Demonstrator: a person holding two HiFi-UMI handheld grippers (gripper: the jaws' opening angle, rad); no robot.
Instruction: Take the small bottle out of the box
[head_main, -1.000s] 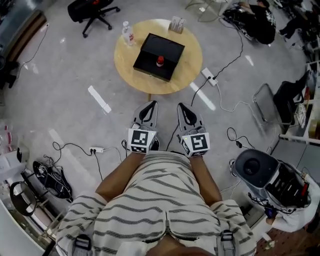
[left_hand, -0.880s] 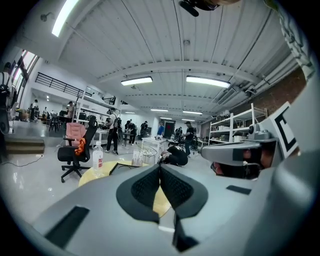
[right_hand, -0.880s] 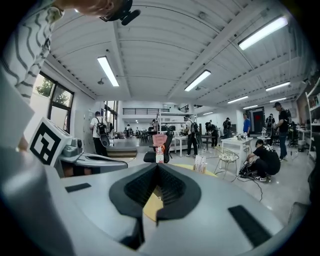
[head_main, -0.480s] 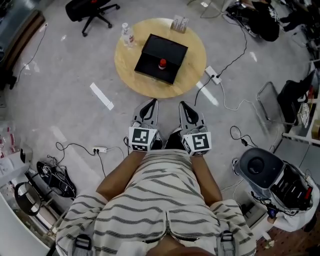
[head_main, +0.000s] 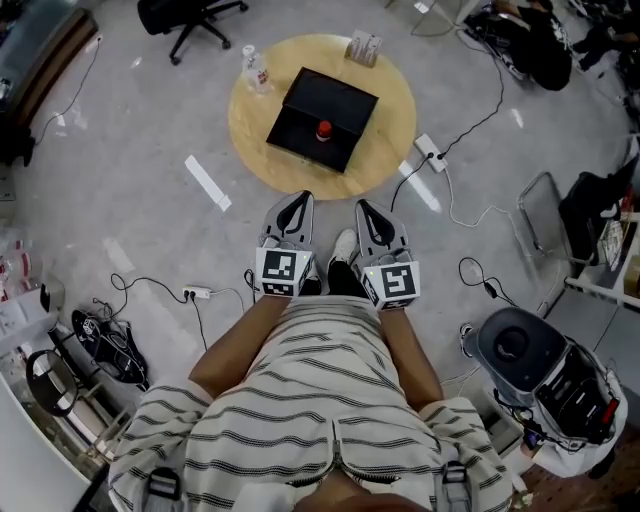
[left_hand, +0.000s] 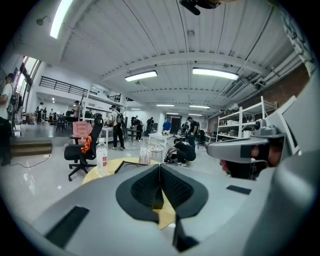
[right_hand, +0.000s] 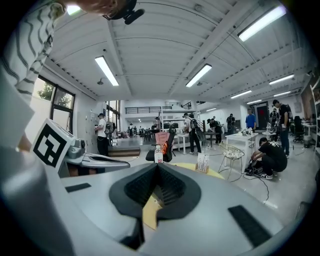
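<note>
A round wooden table (head_main: 388, 130) stands on the floor ahead of me. On it lies an open black box (head_main: 340, 95), and a small bottle with a red cap (head_main: 324, 131) stands upright inside. My left gripper (head_main: 299, 198) and right gripper (head_main: 363, 207) are held side by side at waist height, short of the table's near edge. Both are shut with nothing between the jaws. In the left gripper view the shut left gripper (left_hand: 160, 168) points at the table (left_hand: 102, 172). The right gripper (right_hand: 158, 167) also faces the table (right_hand: 202, 170).
A clear water bottle (head_main: 256, 68) and a small card stand (head_main: 364, 47) sit at the table's far side. A black office chair (head_main: 190, 15) stands beyond. A power strip with cables (head_main: 432, 155) lies right of the table, a grey round machine (head_main: 512, 342) at lower right.
The view has shifted slightly and the table sits a little nearer. Both grippers stay shut and side by side, a touch higher in the picture.
</note>
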